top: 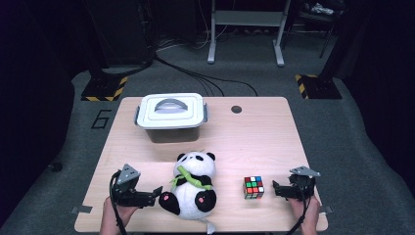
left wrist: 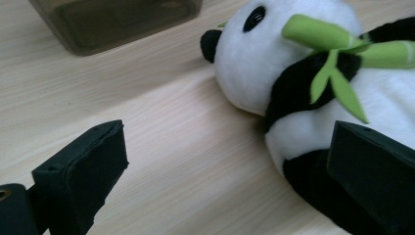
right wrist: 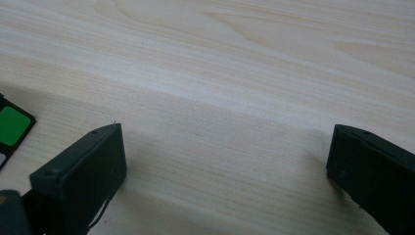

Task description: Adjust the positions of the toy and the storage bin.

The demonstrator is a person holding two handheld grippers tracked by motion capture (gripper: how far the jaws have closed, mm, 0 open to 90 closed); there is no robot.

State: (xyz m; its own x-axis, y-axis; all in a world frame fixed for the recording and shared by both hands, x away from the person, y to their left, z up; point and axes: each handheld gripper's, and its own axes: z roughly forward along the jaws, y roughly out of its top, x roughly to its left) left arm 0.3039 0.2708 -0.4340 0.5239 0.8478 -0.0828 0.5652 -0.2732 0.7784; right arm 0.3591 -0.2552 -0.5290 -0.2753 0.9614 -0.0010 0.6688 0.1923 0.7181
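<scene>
Two toys lie at the table's near edge: the plush panda (top: 192, 185), just at 3 o'clock of the spread left gripper (top: 157, 192), and the puzzle cube (top: 254, 187), at 9 o'clock of the spread right gripper (top: 275, 188). A shallow pinch on soft plush could slip, or nudge the panda off the edge.

Your worktop (top: 254, 132) carries three things. The box (top: 171, 117) sits at 12 o'clock from the panda (top: 193, 183), toward the far edge, with its lid (top: 170, 108) on it. The panda lies near your edge, left of centre. The cube (top: 253, 187) stands at 3 o'clock from the panda, apart from it. Your left claw (top: 155, 192) sits at 9 o'clock from the panda, just beside it; your right claw (top: 275, 189) sits at 3 o'clock from the cube, close by.
</scene>
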